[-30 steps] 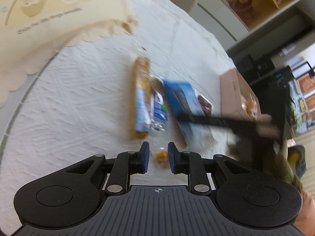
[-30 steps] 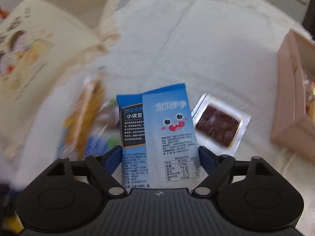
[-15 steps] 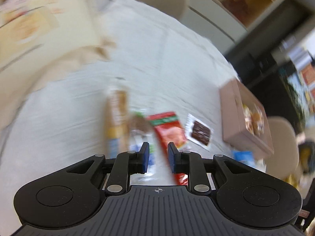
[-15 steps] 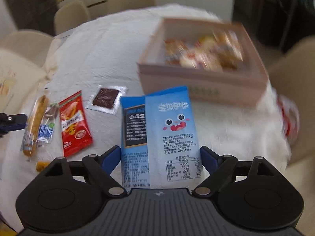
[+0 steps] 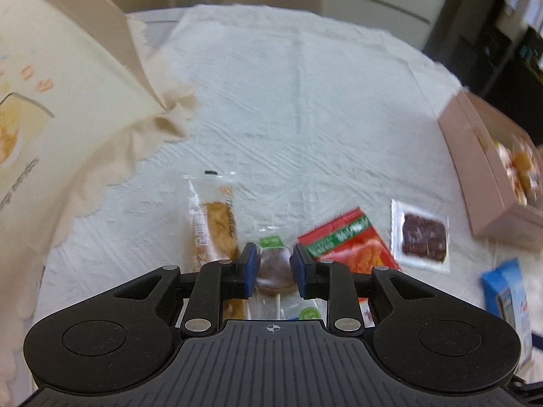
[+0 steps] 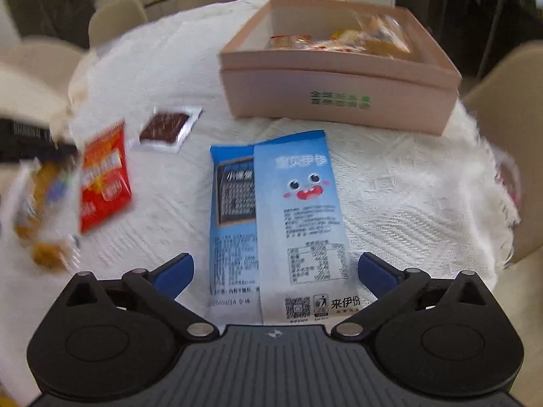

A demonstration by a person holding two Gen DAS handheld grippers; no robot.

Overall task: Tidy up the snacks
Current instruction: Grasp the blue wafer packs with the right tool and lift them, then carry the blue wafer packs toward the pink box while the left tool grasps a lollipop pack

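Five loose snack packets lie on the white textured tablecloth [image 5: 288, 108], and one pale pink cardboard box [image 6: 339, 95] with green lettering stands at the far right, open-topped and partly filled with wrapped snacks.

The right gripper [image 6: 275, 271] has its jaws opening wide; the light blue foil packet with a cartoon face [image 6: 281, 224] lies flat between them on the cloth, just near of the box, and neither blue pad touches it.

The left gripper [image 5: 273, 266] has its jaws opening too, a narrow gap between them. In that gap sits a clear-wrapped round brown lollipop on a white stick [image 5: 273, 266]; whether the pads touch it I cannot tell. Just left of it lies a long clear packet of golden pastry [image 5: 212, 227]. To the right come a red foil sachet [image 5: 349, 244], then a clear square packet holding a dark brown slab [image 5: 422, 237].

One cream paper bag [image 5: 51, 101] stands at the left.
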